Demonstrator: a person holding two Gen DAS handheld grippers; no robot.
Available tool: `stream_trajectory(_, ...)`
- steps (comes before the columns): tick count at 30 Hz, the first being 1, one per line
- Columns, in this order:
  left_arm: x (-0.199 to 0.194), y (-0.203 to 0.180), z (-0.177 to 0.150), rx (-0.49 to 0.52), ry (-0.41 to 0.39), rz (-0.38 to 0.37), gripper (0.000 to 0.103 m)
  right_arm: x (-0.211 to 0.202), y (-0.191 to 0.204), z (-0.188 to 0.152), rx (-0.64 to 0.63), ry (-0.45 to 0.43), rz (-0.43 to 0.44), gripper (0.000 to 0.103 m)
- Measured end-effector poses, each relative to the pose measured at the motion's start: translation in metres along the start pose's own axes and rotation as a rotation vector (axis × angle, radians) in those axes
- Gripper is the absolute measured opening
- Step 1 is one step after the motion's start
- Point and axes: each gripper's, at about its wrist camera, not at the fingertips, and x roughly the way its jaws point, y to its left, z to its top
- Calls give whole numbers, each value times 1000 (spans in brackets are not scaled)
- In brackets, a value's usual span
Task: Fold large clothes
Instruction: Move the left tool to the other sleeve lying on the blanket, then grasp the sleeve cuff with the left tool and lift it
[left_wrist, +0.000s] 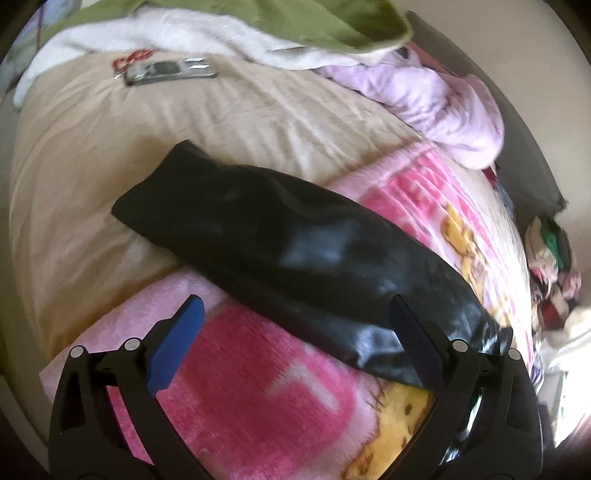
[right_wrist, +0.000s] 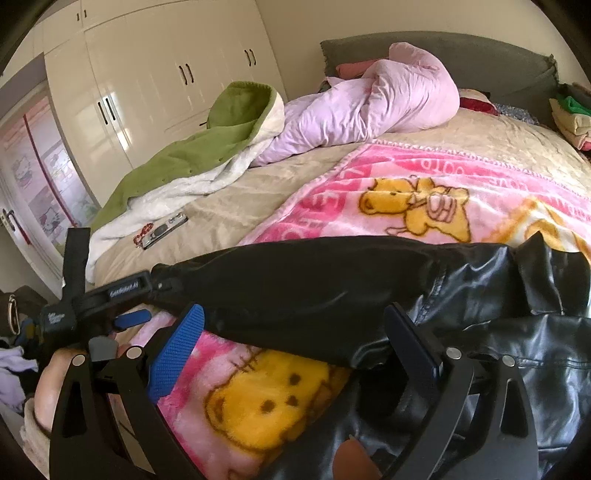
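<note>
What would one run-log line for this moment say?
left gripper: open | right gripper: open | jacket: on blanket, ungripped

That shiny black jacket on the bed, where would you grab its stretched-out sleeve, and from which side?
Probably at the cuff, the sleeve's free far end. It lies flat on the beige sheet with bare bed around it, so a pinch from above across the narrow cuff looks easiest. The left gripper is open over the sleeve's near end and would need to reach forward.
</note>
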Motion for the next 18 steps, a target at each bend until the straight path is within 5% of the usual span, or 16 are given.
stream_trajectory(14, 34, 42, 22, -165, 15, 37, 94, 6, -24, -14, 47, 32, -24, 97)
stream_trajectory(18, 45, 54, 27, -209, -7, -10, 93, 3, -38, -19, 97, 35, -22, 97)
